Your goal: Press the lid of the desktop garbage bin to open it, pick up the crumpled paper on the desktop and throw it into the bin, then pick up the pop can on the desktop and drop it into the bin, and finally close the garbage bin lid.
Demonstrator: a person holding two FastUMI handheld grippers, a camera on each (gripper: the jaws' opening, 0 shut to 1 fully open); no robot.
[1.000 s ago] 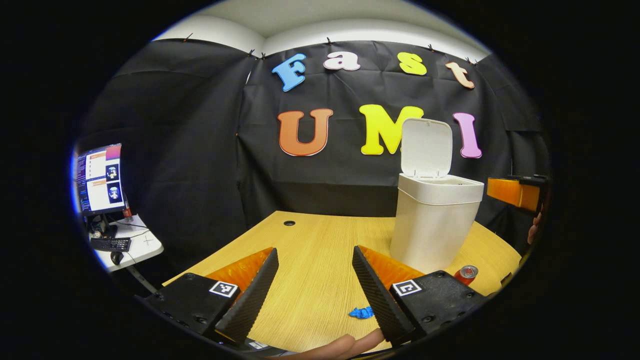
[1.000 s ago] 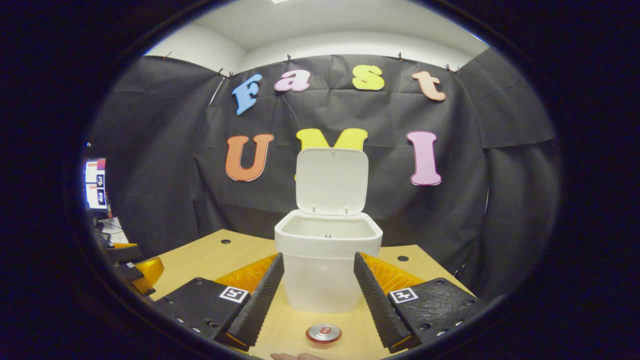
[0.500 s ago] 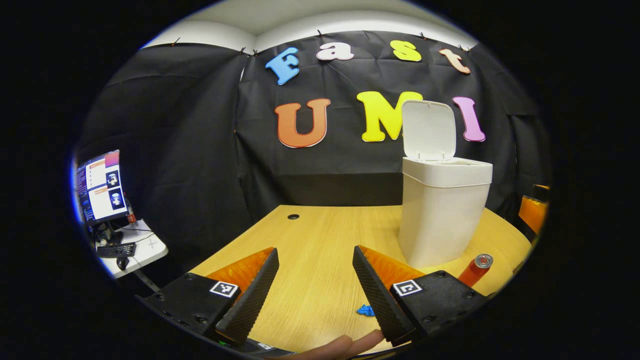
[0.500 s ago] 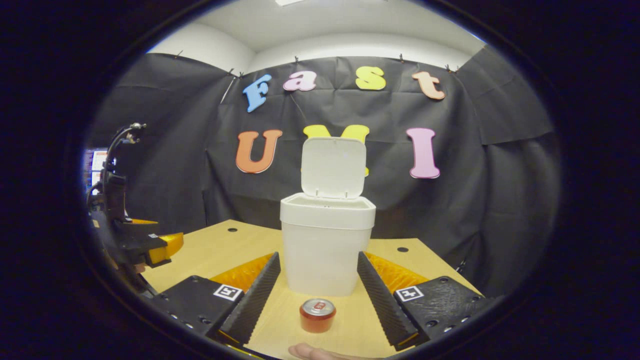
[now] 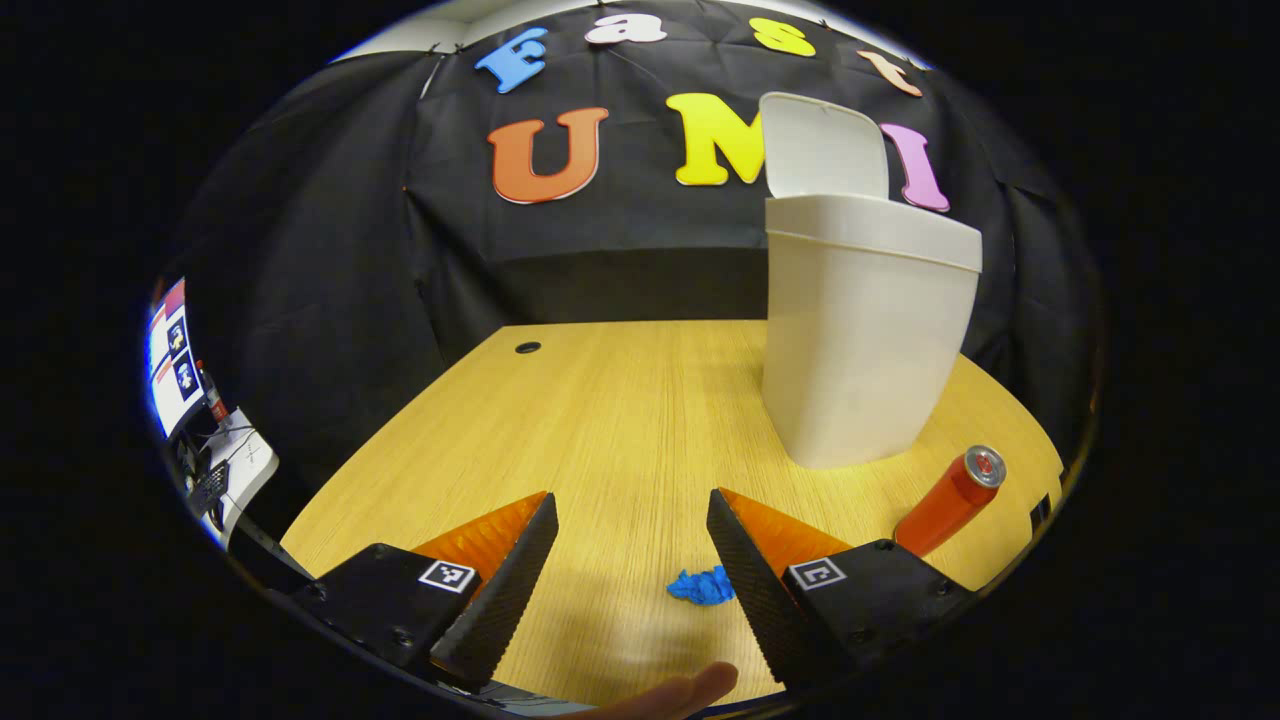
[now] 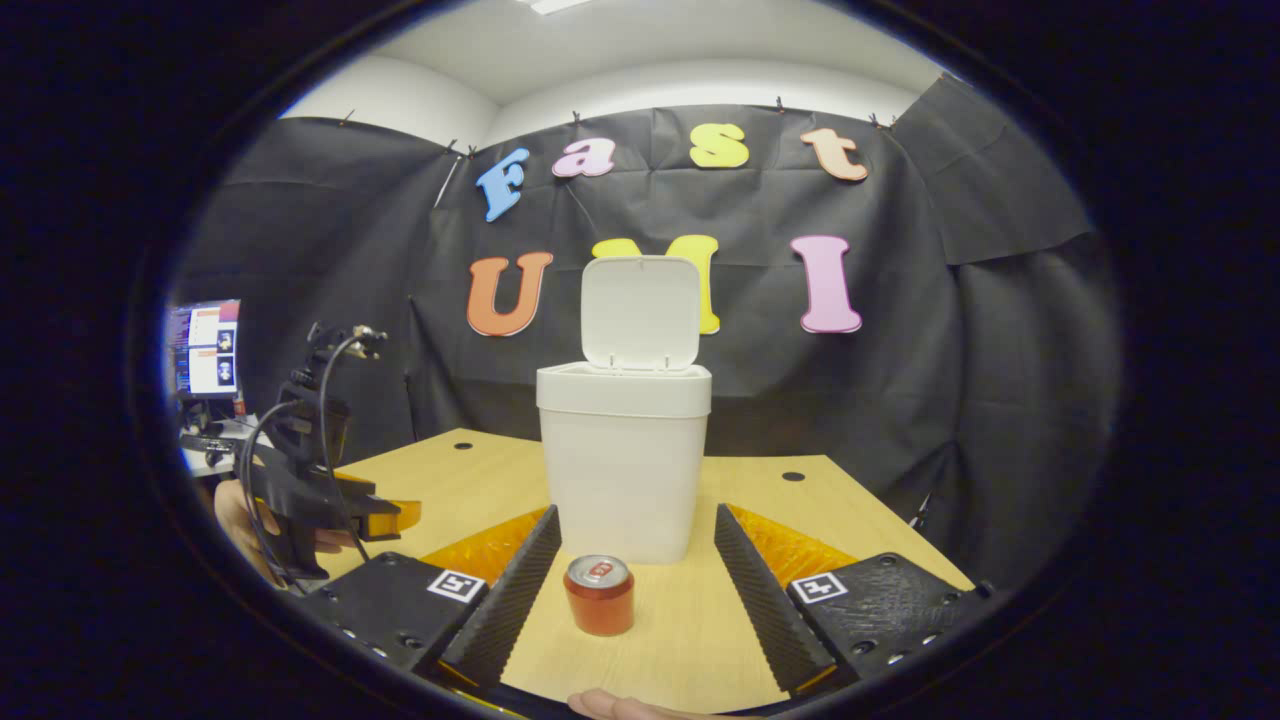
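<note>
Plenty of bare desk (image 5: 620,400) to the left of the white bin (image 5: 860,330), nothing standing on it. The bin's lid (image 6: 640,312) is flipped up, so the mouth is open from above. The blue crumpled paper (image 5: 702,585) sits just beside the left gripper's (image 5: 628,545) right finger. The red can (image 6: 599,595) stands upright between the right gripper's (image 6: 630,560) spread fingers, just in front of the bin.

White bin (image 6: 623,470) on the wooden desk, lid (image 6: 640,312) raised upright. Red can (image 6: 599,595) stands before it. Blue crumpled paper (image 5: 702,585) lies nearby.
</note>
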